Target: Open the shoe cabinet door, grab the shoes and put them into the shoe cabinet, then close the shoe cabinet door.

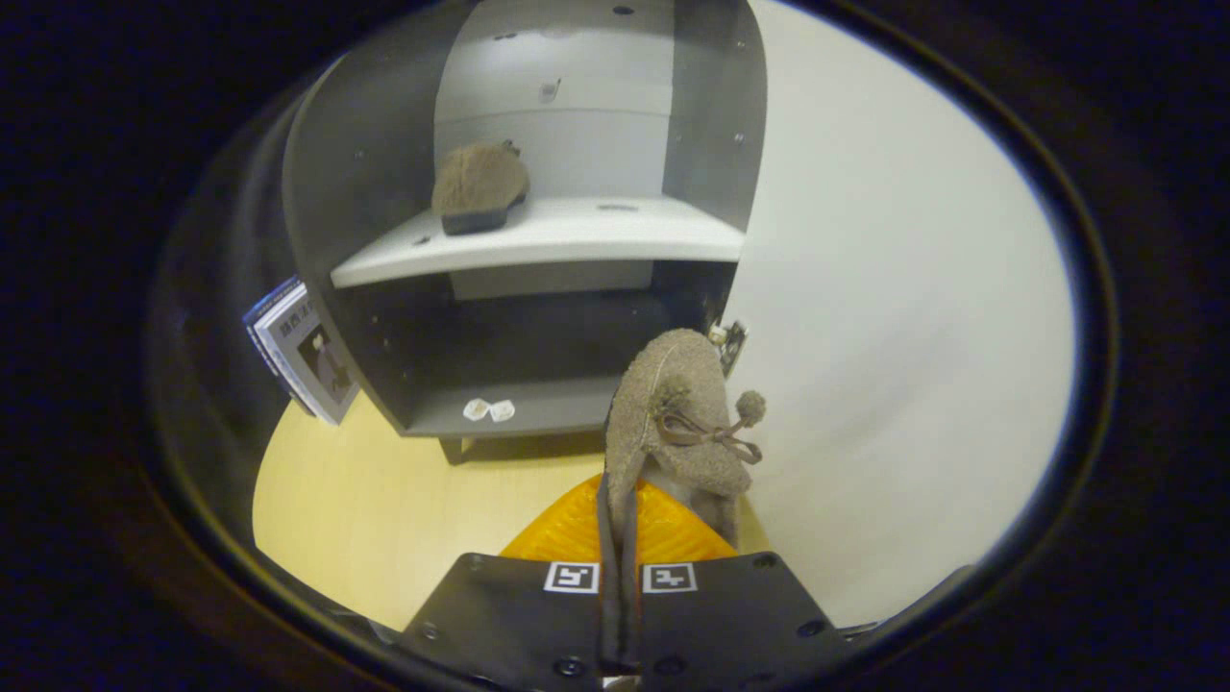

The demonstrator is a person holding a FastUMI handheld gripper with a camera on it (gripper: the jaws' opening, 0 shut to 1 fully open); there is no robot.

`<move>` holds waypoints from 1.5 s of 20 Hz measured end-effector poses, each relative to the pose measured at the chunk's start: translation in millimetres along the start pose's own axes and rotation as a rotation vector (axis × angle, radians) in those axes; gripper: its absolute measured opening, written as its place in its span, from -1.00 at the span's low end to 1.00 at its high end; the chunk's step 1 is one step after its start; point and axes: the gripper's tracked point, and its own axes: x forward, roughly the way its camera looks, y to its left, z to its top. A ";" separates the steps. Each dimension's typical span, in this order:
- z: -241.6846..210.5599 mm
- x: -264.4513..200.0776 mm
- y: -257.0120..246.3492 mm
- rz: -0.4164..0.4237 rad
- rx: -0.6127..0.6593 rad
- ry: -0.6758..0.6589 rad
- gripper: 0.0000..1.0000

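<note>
Gripper (621, 538) clamping fuzzy brown shoe (673, 413)

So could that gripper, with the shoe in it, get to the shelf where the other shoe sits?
Probably yes. The cabinet door stands open, and the shelf has bare space beside the other shoe. The gripper is shut on the held shoe, with nothing between.

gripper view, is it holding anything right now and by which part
Yes: the fingers are shut on the brown shoe, pinching its side wall at the opening, toe pointing toward the open cabinet.
</note>
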 end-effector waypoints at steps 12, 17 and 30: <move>133.1 -27.5 2.1 -0.004 0.000 -0.209 -0.95; 181.9 -9.1 13.6 0.015 -0.036 -0.255 -0.95; 250.7 88.3 34.3 0.059 -0.103 -0.225 -0.96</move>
